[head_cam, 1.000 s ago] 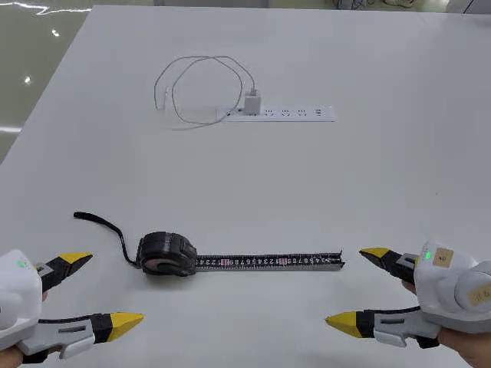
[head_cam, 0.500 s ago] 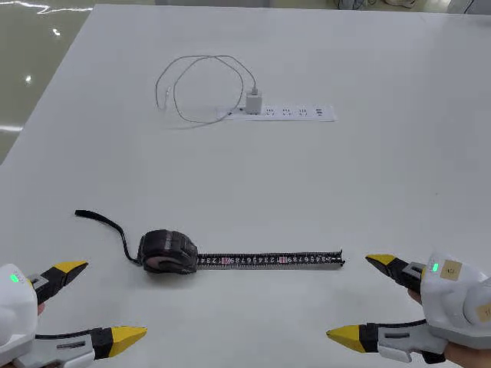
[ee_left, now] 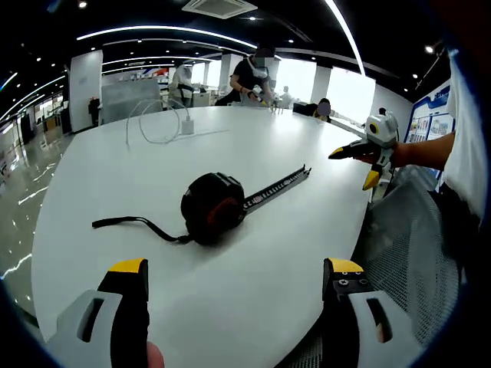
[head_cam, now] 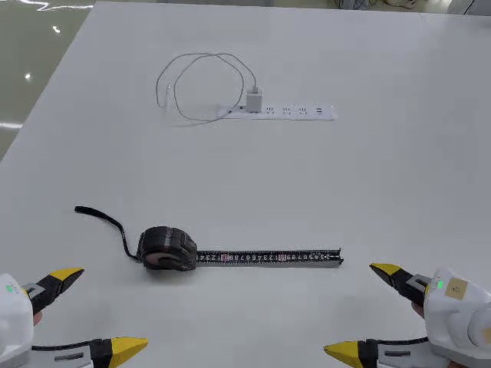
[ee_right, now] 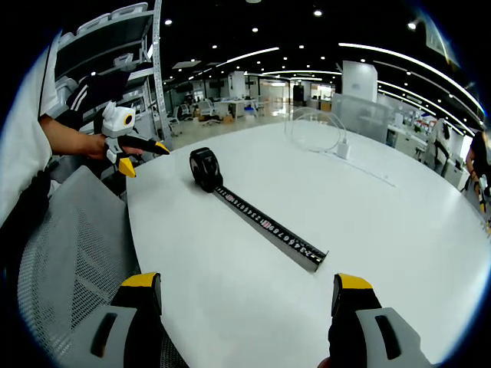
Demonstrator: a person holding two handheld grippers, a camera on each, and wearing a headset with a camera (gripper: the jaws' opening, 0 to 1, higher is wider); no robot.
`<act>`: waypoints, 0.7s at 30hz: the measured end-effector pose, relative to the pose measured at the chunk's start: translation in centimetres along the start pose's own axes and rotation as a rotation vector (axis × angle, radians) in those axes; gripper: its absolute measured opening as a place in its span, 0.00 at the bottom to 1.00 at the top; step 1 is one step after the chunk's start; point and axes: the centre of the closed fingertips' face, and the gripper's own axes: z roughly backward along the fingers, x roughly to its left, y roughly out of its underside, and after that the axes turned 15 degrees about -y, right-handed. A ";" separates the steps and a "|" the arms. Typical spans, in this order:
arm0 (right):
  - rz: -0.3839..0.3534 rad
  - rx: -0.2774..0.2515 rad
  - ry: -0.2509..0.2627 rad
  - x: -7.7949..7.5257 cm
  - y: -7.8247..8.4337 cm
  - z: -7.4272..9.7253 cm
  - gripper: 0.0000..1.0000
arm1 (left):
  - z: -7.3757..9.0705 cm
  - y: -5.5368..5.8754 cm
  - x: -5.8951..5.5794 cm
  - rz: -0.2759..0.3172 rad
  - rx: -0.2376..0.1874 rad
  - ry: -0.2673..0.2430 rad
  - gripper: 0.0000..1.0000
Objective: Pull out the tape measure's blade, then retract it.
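left gripper [head_cam: 103, 310] is spreading its jaws wide, holding nothing | right gripper [head_cam: 359, 310] is doing the same | tape measure [head_cam: 165, 249] is lying on the white table [head_cam: 307, 176] between them, blade [head_cam: 268, 257] sticking out toward the right gripper | both grippers are backing off toward the person; tape measure is staying put | left gripper view is showing people [ee_left: 249, 80] far behind

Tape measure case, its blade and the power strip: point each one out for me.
tape measure case [head_cam: 166, 249], head view, middle of the black housing.
blade [head_cam: 268, 257], head view, midway along the pulled-out strip.
power strip [head_cam: 295, 113], head view, middle of its white body.
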 end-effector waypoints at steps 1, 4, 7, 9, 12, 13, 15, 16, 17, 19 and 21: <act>0.000 0.000 0.002 0.0 0.1 0.0 0.91 | 0.0 0.2 -0.1 0.002 0.002 0.001 0.93; -0.001 0.002 0.005 0.1 0.4 0.0 0.92 | 0.2 0.6 -0.5 0.001 0.005 0.002 0.94; -0.009 -0.005 0.010 0.3 0.5 0.1 0.93 | 0.4 0.7 -0.7 0.016 0.006 0.006 0.95; -0.012 -0.009 0.009 0.5 0.6 0.1 0.93 | 0.5 0.8 -0.8 0.021 0.006 0.006 0.95; -0.017 -0.012 0.012 0.6 0.8 0.3 0.94 | 0.7 0.9 -0.8 0.029 0.006 0.006 0.96; -0.022 -0.018 0.012 0.7 0.8 0.3 0.94 | 0.7 1.0 -0.8 0.034 0.005 0.004 0.96; -0.028 -0.023 0.014 0.8 0.8 0.5 0.95 | 0.9 1.1 -0.8 0.040 0.007 0.005 0.96; -0.030 -0.025 0.014 0.8 0.9 0.6 0.95 | 0.9 1.1 -0.7 0.042 0.007 0.003 0.96; -0.032 -0.027 0.014 0.8 0.9 0.6 0.96 | 1.0 1.2 -0.7 0.045 0.006 0.003 0.96; -0.035 -0.030 0.015 0.9 1.1 0.6 0.97 | 1.1 1.2 -0.6 0.052 0.007 0.001 0.97; -0.038 -0.027 0.015 1.0 1.3 0.7 0.98 | 1.2 1.3 -0.5 0.055 0.008 -0.001 0.97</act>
